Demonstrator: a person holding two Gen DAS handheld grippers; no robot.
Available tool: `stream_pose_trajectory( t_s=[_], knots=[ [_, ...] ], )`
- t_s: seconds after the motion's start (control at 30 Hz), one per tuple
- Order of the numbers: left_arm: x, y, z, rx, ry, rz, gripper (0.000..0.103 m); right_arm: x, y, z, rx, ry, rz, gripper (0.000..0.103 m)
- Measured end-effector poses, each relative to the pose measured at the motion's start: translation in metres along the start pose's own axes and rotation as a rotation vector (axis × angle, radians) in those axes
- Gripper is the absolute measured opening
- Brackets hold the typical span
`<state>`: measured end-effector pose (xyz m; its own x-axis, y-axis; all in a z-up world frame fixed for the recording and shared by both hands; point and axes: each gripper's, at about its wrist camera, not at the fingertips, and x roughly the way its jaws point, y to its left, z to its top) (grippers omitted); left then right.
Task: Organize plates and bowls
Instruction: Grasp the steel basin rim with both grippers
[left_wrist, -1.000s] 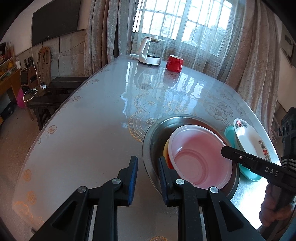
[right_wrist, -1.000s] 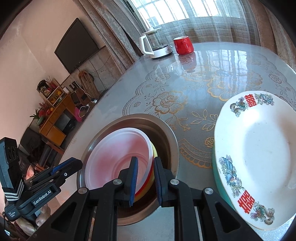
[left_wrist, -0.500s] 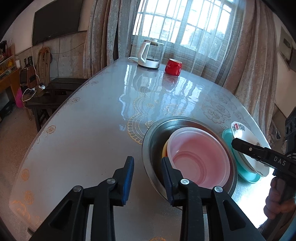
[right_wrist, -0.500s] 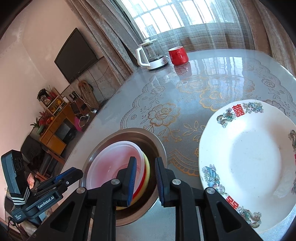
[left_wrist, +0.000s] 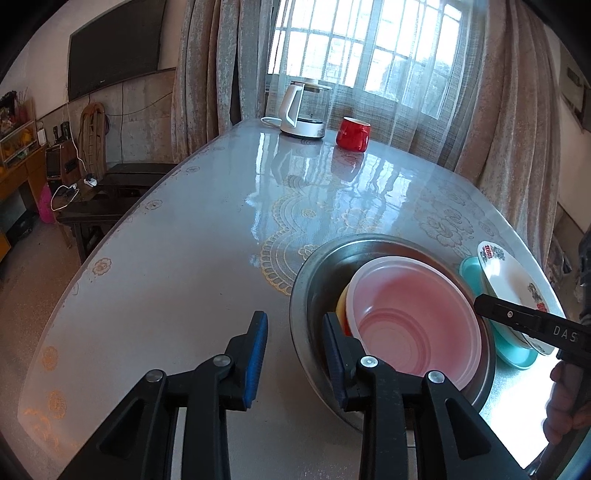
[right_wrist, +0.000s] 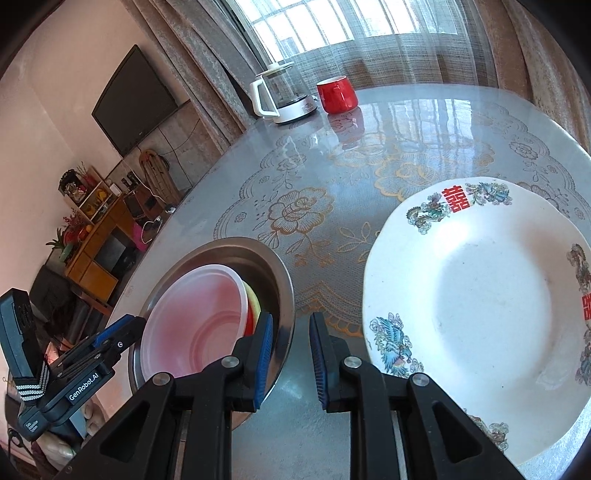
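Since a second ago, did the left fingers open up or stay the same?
Yes. The left gripper has just opened: its fingers were closer together before. Now they straddle the near rim of the metal basin without squeezing it.

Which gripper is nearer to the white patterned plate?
Right. The right gripper hovers between the metal basin and the white patterned plate; the left gripper straddles the basin's far rim.

Pink bowl (left_wrist: 413, 321) nested in steel basin (left_wrist: 314, 280)

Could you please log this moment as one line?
left tongs: just been opening, steel basin rim between, ungripped | right tongs: open, empty | pink bowl: in basin | white plate: beside basin
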<state>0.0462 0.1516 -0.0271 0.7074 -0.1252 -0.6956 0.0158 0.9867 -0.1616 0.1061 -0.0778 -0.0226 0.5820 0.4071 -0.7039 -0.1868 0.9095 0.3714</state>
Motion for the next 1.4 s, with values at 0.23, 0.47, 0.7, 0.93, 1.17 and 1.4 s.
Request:
stream_pose_trajectory(
  t_s=[0.23,0.47,0.7,0.93,1.17,1.4],
  knots=[
    [0.009,-0.004,-0.002,0.022,0.022,0.001,0.031,0.008,-0.001,0.002,0.005,0.018,-0.005,0.024],
    [0.020,-0.004,-0.002,0.024,0.049,-0.008,0.030,0.012,-0.003,0.002,0.015,0.034,0.003,0.026],
    [0.023,-0.009,-0.002,0.052,0.043,-0.004,0.022,0.015,0.005,0.001,-0.032,0.049,-0.023,0.025],
    [0.023,-0.004,-0.003,0.042,0.037,-0.040,0.021,0.022,0.016,0.003,-0.106,0.065,-0.071,0.023],
    [0.023,-0.006,-0.003,0.043,0.036,-0.057,0.021,0.022,0.020,0.002,-0.120,0.072,-0.081,0.020],
    [0.018,0.002,-0.004,0.030,0.041,-0.060,0.020,0.027,0.023,0.002,-0.105,0.094,-0.056,0.017]
  ],
)
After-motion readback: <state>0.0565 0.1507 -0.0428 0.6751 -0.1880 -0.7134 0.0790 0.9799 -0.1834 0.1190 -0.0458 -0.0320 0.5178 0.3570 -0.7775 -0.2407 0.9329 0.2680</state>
